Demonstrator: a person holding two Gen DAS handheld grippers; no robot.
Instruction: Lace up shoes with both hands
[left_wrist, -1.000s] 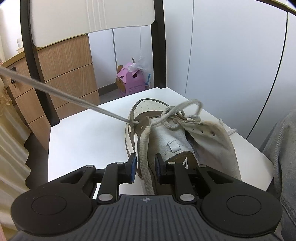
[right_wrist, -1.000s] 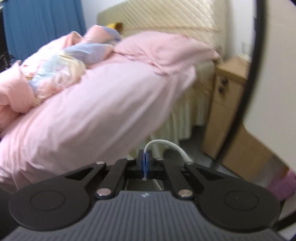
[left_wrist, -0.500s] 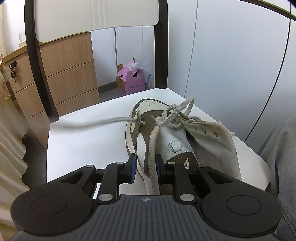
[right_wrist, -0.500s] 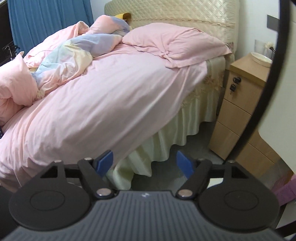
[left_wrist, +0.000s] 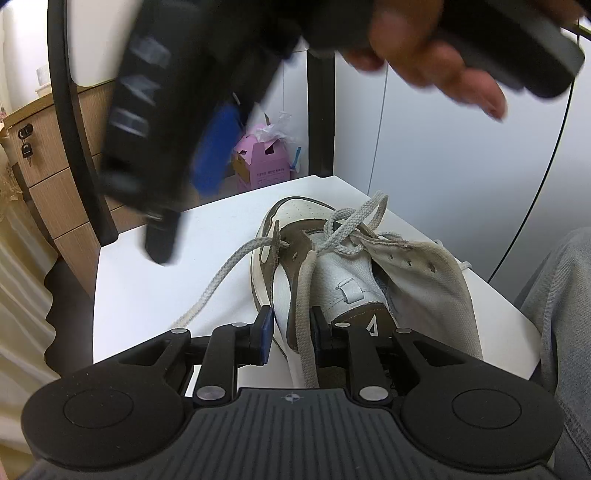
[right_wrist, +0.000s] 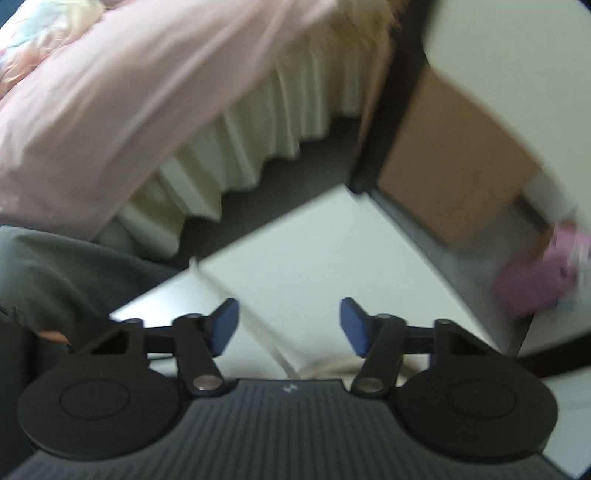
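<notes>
White chair seat (left_wrist: 155, 295): my right gripper (right_wrist: 288, 325) dropped the lace (left_wrist: 221, 273), jaws closing empty; left gripper (left_wrist: 290, 334) pinches shoe (left_wrist: 332, 273) collar.

Bright, even indoor light with soft shadows. Fisheye curvature bends the frame edges. The right wrist view is motion-blurred throughout; the left view's top is smeared.
</notes>
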